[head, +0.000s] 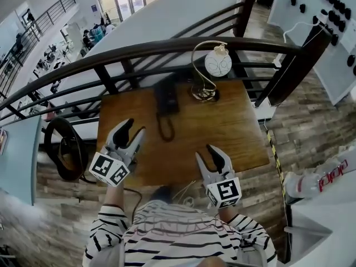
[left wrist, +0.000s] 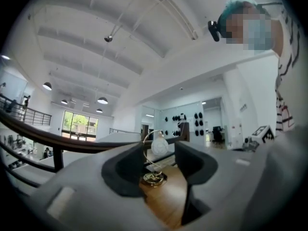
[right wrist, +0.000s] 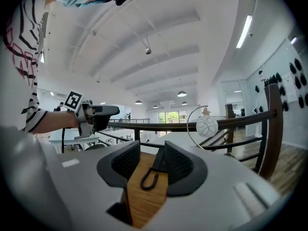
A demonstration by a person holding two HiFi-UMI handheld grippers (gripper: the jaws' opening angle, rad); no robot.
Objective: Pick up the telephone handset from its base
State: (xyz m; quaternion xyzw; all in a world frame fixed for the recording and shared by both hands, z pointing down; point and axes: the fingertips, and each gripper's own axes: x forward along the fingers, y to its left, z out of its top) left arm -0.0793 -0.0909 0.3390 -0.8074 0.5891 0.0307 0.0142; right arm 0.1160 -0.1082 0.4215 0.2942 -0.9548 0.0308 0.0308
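The black telephone [head: 166, 96] lies at the far middle of the wooden table [head: 239, 132], its handset resting along the base and its coiled cord [head: 165, 129] looping toward me. It looks blurred. My left gripper [head: 133, 128] hovers over the table's left part, near the cord, jaws open and empty. My right gripper [head: 206, 154] is above the table's near edge, also open and empty. In the right gripper view the right gripper [right wrist: 150, 163] frames the cord [right wrist: 148, 179] and the phone's end [right wrist: 159, 160], well ahead of the jaws. The left gripper [left wrist: 161, 161] points at a gold stand.
A white ball ornament [head: 218, 63] hangs on a gold wire stand [head: 203, 93] right of the phone. A dark curved railing [head: 167, 49] runs behind the table. A black hoop-shaped thing [head: 64, 149] stands on the floor at left. A white pegboard wall [head: 334, 32] is at right.
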